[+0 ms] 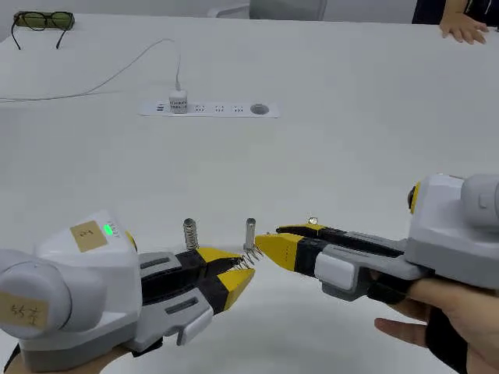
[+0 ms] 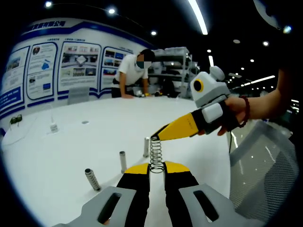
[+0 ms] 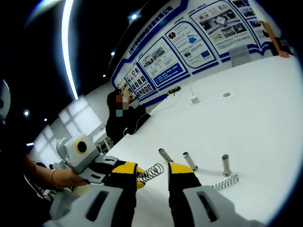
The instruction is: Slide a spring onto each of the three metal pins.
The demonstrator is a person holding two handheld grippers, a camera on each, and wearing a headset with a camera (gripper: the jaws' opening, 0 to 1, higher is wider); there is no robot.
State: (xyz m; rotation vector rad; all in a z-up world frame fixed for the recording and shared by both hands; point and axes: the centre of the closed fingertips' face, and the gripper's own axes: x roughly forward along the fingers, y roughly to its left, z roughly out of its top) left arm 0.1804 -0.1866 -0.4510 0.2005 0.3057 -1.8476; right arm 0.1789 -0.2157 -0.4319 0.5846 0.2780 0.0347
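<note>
Closest to you, your left gripper (image 2: 156,166) has its fingers closed on the lower end of a spring (image 2: 155,152), which stands up from them, clear of the tabletop (image 1: 327,156). Your right gripper (image 3: 152,171) comes in from the other side with its fingers parted and its tips at the spring's free end. Whether they touch the coils is hard to say from these angles.

Just behind the spring stands a bare pin (image 1: 250,231), the middle of three in a row. To its left, the first pin (image 1: 190,232) already wears a spring. The third pin (image 3: 226,165) is bare, with a loose spring (image 3: 226,182) lying just beside it.

The step in hand looks like the second of three. To do it well, grip the coils lightly so they don't crush. Bring the spring's open end square over the middle pin's top, and line its axis up with the pin before lowering. Use the right fingers to steady the free end, not to pull. Let go only once several coils are over the pin, or the spring may tip off and roll.

Farther back lie a power strip (image 1: 209,109) and glasses (image 1: 43,21).
</note>
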